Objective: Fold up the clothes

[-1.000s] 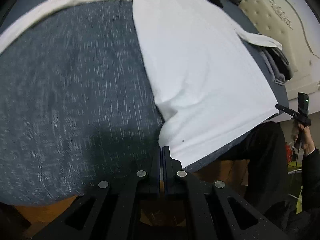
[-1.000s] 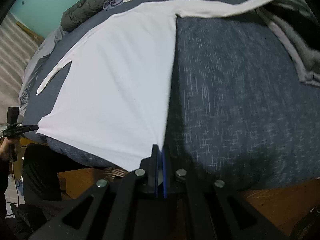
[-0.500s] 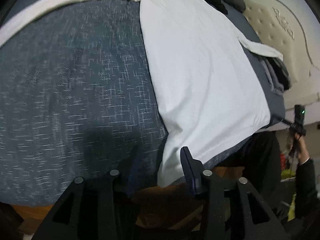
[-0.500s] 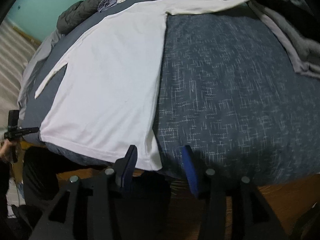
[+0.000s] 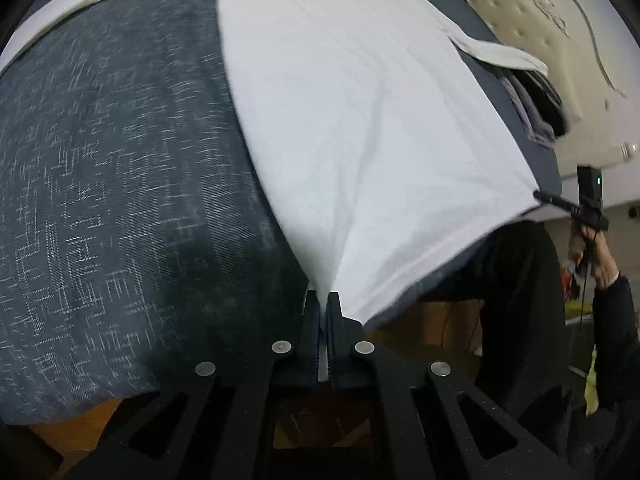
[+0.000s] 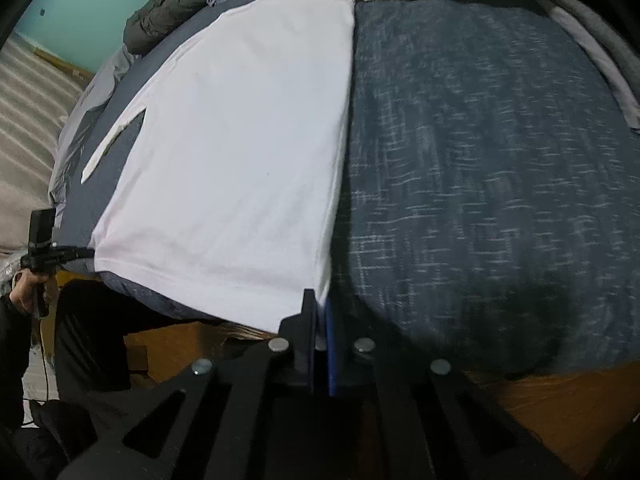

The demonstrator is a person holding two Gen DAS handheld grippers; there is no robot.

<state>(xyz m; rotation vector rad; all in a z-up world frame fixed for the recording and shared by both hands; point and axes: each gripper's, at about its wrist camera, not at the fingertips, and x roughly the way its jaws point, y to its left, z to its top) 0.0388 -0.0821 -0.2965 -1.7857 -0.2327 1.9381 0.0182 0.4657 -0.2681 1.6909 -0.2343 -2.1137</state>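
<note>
On the bed (image 5: 100, 208), over its dark blue flecked cover, a white long-sleeved shirt (image 5: 360, 128) lies spread flat, body smooth, hem at the near edge and both sleeves stretched out sideways at the far end. The left gripper (image 5: 323, 300) is clamped on one hem corner, where the cloth rises in a small tented peak; the right gripper (image 6: 319, 308) is pinched on the other hem corner, the fabric caught between its closed fingers.

The shirt looks thin, light and limp: it will sag and drape wherever it is not held, and a corner hold pulls creases fanning from the pinch. The hem corners, or the side seams, seem the sound places to take it, since a hold in mid-panel would bunch it.

The collar and shoulders sit at the far edge and are hard to read, and one sleeve's end is cut off by the frame. The other clothes (image 6: 168, 20) heaped beyond it cannot be told apart. Motion blur smears the bedcover, and how much cloth each gripper holds is hidden by its fingers.
</note>
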